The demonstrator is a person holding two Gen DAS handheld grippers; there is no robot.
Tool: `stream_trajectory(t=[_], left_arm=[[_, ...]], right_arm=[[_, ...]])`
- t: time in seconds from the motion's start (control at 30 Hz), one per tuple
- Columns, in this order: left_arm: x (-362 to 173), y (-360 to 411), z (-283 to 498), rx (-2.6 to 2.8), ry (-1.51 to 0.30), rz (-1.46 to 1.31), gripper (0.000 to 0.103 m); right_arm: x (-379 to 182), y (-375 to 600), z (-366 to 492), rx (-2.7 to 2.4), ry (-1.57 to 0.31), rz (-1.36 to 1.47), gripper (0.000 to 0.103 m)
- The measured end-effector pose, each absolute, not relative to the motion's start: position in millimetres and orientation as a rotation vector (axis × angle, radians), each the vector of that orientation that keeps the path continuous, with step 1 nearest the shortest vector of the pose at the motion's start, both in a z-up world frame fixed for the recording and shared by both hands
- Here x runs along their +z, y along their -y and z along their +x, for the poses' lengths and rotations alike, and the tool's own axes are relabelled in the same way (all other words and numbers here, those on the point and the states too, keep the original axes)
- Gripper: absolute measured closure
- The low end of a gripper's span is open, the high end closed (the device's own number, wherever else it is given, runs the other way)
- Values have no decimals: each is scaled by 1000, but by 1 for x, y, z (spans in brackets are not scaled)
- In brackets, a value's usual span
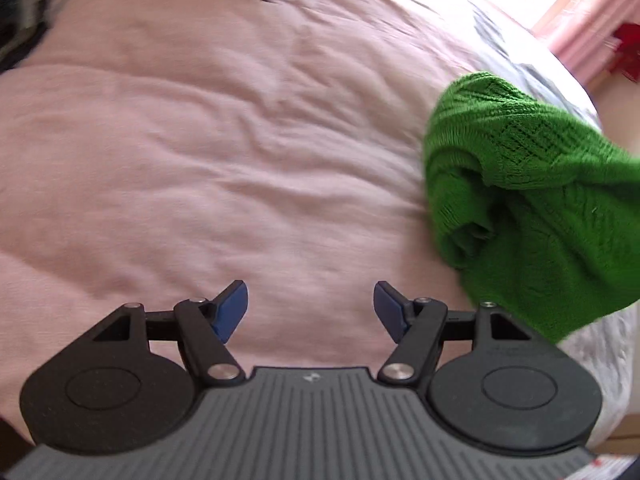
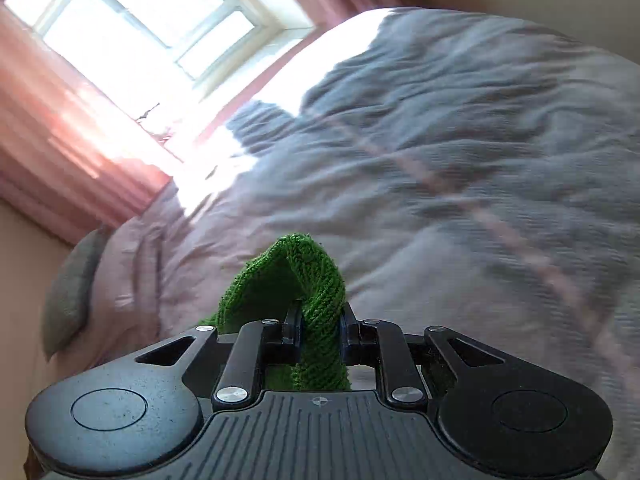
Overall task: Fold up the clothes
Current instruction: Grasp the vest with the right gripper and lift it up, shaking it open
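A bright green knitted garment (image 1: 532, 196) hangs bunched at the right of the left wrist view, lifted above the pink bedspread (image 1: 200, 152). My left gripper (image 1: 311, 308) stands open over the bedspread, its blue pads apart with nothing between them, the garment off to its right. In the right wrist view my right gripper (image 2: 320, 326) is shut on a folded edge of the green garment (image 2: 316, 276), which loops up above the jaws and drops away to the lower left.
The bed is covered by a pink and grey duvet (image 2: 460, 168) with a grey pillow (image 2: 72, 288) at its left edge. A bright window (image 2: 152, 28) and pink curtains (image 2: 60, 152) stand behind. A red object (image 1: 626, 52) shows at the far right.
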State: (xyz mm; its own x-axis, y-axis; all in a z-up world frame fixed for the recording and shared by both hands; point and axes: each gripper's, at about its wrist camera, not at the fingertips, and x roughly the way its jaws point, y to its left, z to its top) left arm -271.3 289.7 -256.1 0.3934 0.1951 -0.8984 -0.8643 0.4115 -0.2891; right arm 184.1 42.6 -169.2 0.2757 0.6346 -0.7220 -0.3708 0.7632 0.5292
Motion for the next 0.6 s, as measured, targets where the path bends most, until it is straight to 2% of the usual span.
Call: stream_trajectory(t=[0.23, 0.53, 0.6], left_arm=[[-301, -237, -171, 480, -913, -1058, 38], [-357, -206, -82, 423, -852, -1131, 37], [-366, -212, -76, 443, -860, -1151, 51]], right_arm=[[-210, 59, 215, 451, -1239, 310, 90], [-229, 76, 232, 446, -1255, 346, 89], [-235, 82, 234, 438, -1281, 389, 90]])
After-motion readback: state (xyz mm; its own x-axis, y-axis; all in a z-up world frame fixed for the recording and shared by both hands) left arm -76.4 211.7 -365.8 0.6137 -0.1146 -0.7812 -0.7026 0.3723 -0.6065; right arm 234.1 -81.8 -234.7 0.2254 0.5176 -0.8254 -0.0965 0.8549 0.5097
